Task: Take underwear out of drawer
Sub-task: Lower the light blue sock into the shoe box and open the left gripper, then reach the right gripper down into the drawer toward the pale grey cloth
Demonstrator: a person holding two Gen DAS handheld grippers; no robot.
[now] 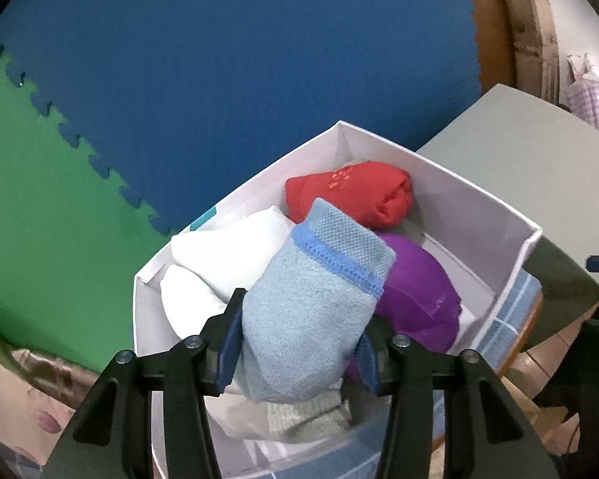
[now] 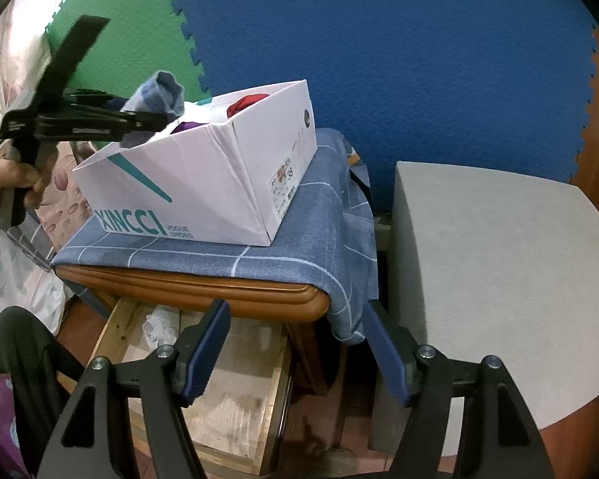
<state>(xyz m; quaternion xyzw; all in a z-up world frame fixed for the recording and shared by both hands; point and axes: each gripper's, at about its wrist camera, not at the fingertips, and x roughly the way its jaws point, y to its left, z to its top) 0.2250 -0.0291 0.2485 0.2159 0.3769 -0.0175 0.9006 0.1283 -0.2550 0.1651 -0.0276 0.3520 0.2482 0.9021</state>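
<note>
My left gripper [image 1: 303, 319] is shut on a rolled light blue piece of underwear [image 1: 319, 279], held just above the open white shoebox [image 1: 479, 199]. In the box lie a red roll [image 1: 359, 195], a purple roll [image 1: 419, 291] and white rolls [image 1: 227, 255]. The right wrist view shows the left gripper [image 2: 151, 119] with the blue underwear [image 2: 159, 92] over the near left corner of the box [image 2: 203, 183]. My right gripper [image 2: 295, 319] stands open and empty above the pulled-out wooden drawer [image 2: 235, 399], where a crumpled white cloth [image 2: 161, 325] lies.
The box sits on a blue checked cloth [image 2: 299, 231] that covers a wooden cabinet top [image 2: 199, 287]. A grey padded block [image 2: 499, 279] stands to the right of it. Blue and green foam mats [image 2: 379, 60] line the wall behind. A person's hand [image 2: 12, 183] grips the left handle.
</note>
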